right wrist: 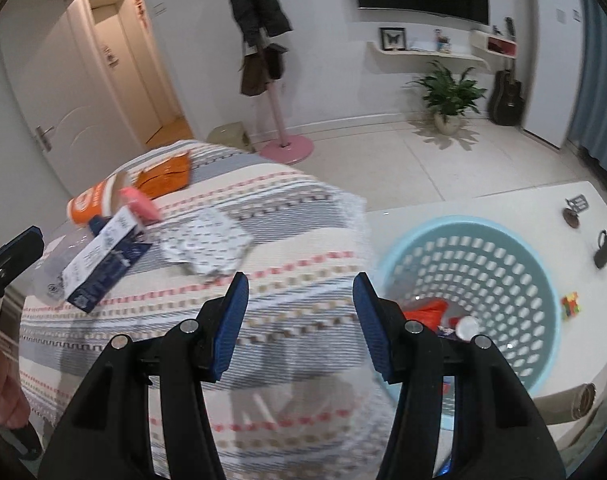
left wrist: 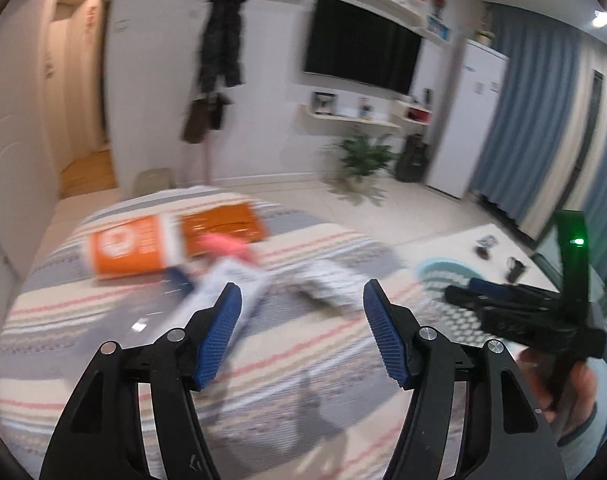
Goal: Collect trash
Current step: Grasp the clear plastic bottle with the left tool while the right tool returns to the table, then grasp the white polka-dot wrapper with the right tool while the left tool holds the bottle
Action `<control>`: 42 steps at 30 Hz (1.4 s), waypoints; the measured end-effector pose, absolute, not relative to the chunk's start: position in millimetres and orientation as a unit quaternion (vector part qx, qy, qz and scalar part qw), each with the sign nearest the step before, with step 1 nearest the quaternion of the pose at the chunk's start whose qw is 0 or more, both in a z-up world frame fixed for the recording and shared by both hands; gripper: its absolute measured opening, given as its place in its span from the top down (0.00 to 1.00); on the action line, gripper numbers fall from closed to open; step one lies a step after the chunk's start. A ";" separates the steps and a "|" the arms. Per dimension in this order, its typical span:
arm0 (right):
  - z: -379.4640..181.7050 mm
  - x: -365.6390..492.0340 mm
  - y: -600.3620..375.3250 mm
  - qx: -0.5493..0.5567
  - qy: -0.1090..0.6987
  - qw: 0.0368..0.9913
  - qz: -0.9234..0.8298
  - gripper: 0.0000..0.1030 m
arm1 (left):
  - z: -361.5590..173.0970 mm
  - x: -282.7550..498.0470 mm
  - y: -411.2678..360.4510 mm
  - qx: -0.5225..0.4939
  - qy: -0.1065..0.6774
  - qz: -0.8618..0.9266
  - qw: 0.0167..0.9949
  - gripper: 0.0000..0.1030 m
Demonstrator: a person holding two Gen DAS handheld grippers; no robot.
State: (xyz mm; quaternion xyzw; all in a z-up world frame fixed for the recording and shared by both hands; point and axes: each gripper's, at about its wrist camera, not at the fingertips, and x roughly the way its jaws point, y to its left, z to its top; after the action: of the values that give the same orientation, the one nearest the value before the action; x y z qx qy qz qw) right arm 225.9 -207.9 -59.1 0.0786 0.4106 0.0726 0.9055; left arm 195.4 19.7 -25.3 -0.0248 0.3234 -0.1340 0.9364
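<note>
Both my left gripper [left wrist: 301,334] and right gripper [right wrist: 299,326] had empty, parted jaws. Trash, including the blue-and-white carton [right wrist: 103,256], lay on the striped cloth [right wrist: 287,208]; next I'd grab one for the pale-blue perforated basket [right wrist: 543,264].

One orange cup [right wrist: 90,202], one orange packet [right wrist: 165,176], one blue-white carton [right wrist: 103,260], one basket [right wrist: 543,308], two grippers.

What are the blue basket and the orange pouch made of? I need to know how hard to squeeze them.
The blue basket looks like rigid moulded plastic, matte: even rows of punched holes, smooth rim. The orange pouch seems a thin glossy foil or plastic film: it shows creases and bright highlights.
</note>
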 end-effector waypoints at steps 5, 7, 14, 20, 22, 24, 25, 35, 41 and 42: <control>-61.8 233.6 -175.4 0.067 0.419 0.901 0.091 0.51 | -37.8 206.1 78.1 -0.011 0.346 -0.083 0.934 0.39; -64.0 235.7 -165.5 0.065 0.424 0.898 0.097 0.51 | -45.5 209.8 97.0 -0.003 0.356 -0.068 0.932 0.38; -71.2 244.2 -141.5 0.047 0.441 0.890 0.104 0.51 | -70.4 227.0 138.3 0.026 0.396 -0.051 0.916 0.37; -70.3 255.7 -134.4 0.032 0.445 0.889 0.099 0.49 | -75.9 237.7 133.7 0.052 0.421 -0.080 0.902 0.35; -70.6 261.5 -134.7 0.028 0.446 0.889 0.097 0.39 | -76.1 243.9 134.1 0.044 0.426 -0.087 0.900 0.35; -70.4 267.0 -136.1 0.028 0.445 0.889 0.100 0.38 | -76.6 249.7 133.4 0.029 0.430 -0.101 0.897 0.35; -70.3 269.3 -136.3 0.026 0.445 0.889 0.102 0.38 | -78.9 250.5 131.0 0.026 0.431 -0.105 0.896 0.35; -78.7 283.6 -131.7 -0.024 0.445 0.888 0.115 0.32 | -90.7 255.9 150.6 0.028 0.472 -0.113 0.874 0.34; -86.9 295.4 -120.9 -0.019 0.451 0.882 0.133 0.30 | -100.9 265.6 147.4 0.008 0.484 -0.112 0.868 0.43; -87.7 294.5 -117.5 -0.023 0.450 0.882 0.136 0.28 | -103.8 266.2 142.4 0.011 0.483 -0.108 0.869 0.43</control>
State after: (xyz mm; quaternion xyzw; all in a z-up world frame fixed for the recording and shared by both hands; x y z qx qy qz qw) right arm 294.5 -117.5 -87.7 -0.0235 0.4498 0.1363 0.8824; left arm 266.2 142.4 -103.8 0.0112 0.4833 -0.1077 0.8687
